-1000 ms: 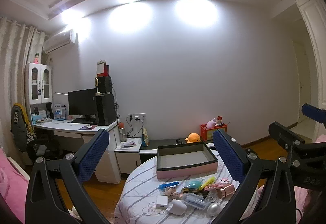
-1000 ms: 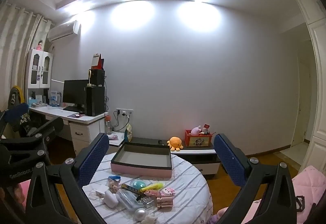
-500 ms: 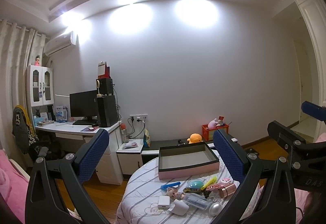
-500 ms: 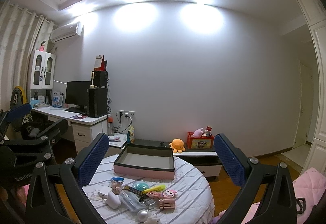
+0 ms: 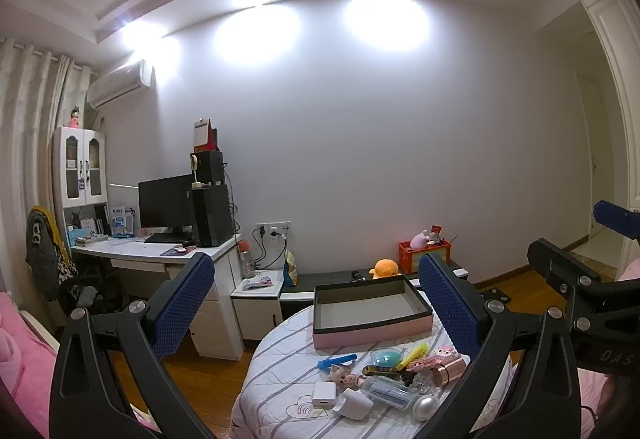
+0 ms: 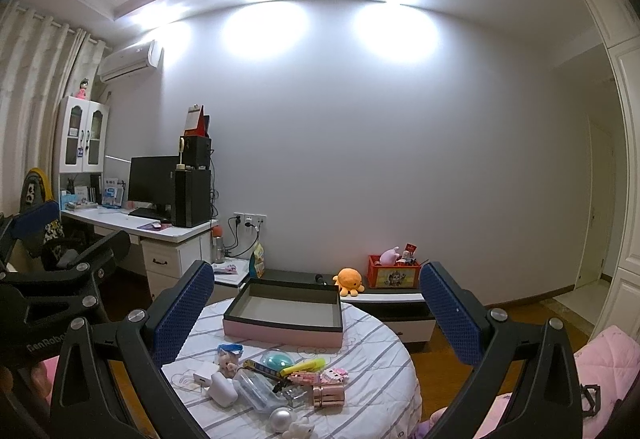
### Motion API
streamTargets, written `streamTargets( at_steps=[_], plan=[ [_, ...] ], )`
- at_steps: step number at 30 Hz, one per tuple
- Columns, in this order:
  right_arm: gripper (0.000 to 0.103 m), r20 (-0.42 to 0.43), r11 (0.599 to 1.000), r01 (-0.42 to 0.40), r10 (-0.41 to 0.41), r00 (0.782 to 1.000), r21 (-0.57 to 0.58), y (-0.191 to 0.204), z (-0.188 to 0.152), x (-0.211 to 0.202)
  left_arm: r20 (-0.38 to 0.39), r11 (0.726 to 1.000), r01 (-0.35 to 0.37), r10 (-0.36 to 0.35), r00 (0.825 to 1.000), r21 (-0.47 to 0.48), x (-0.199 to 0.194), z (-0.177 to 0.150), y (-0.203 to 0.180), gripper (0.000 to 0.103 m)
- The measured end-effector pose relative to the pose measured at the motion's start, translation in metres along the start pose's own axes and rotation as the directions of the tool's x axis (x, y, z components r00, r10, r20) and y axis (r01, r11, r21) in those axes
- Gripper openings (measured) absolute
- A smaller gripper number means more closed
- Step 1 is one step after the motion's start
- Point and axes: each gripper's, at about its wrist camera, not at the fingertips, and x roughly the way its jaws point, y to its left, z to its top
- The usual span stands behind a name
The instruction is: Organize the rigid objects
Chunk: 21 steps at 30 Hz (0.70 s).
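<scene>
A pink box with a dark rim (image 5: 372, 313) (image 6: 284, 315) lies empty at the far side of a round table with a striped cloth (image 5: 280, 403) (image 6: 372, 355). In front of it lie several small items: a yellow marker (image 6: 303, 366), a teal dome (image 6: 277, 360), a rose-gold cylinder (image 6: 329, 395), a clear case (image 6: 253, 391), a white charger (image 5: 324, 396), a silver ball (image 6: 281, 419). My left gripper (image 5: 316, 307) and right gripper (image 6: 316, 311) are open, empty, held above the table's near side.
A white desk (image 5: 160, 253) with a monitor and speakers stands at the left. A low cabinet (image 6: 384, 299) with an orange plush and a red crate stands behind the table. Pink bedding (image 6: 600, 355) lies at the right, wooden floor around.
Both views have tilted slightly so the table and box sit a little lower in frame. Both grippers stay open and nothing on the table has moved.
</scene>
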Motion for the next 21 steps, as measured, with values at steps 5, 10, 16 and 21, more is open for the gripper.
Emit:
streamTargets(
  at_steps=[5,10,16,21],
  plan=[
    [0.103,-0.003,1.0,0.002,-0.002,1.0,-0.002,0.0016,0.0019,-0.0027,0.0,1.0,0.002,-0.002,1.0,-0.002,-0.0003,-0.0002,0.0006,0.103],
    [0.103,-0.005,1.0,0.001,-0.001,1.0,-0.003,0.0021,0.0027,-0.0034,-0.004,1.0,0.005,-0.005,1.0,-0.002,-0.0005,0.0014,0.0024,0.103],
    [0.103,-0.007,1.0,0.002,-0.002,1.0,-0.003,0.0022,0.004,-0.0031,-0.004,1.0,0.006,-0.006,1.0,-0.003,-0.0008,0.0022,0.0027,0.103],
    [0.103,-0.006,1.0,0.001,-0.001,1.0,-0.003,0.0021,0.004,-0.0033,-0.005,1.0,0.005,-0.005,1.0,-0.002,-0.001,0.0022,0.0028,0.103]
  ],
)
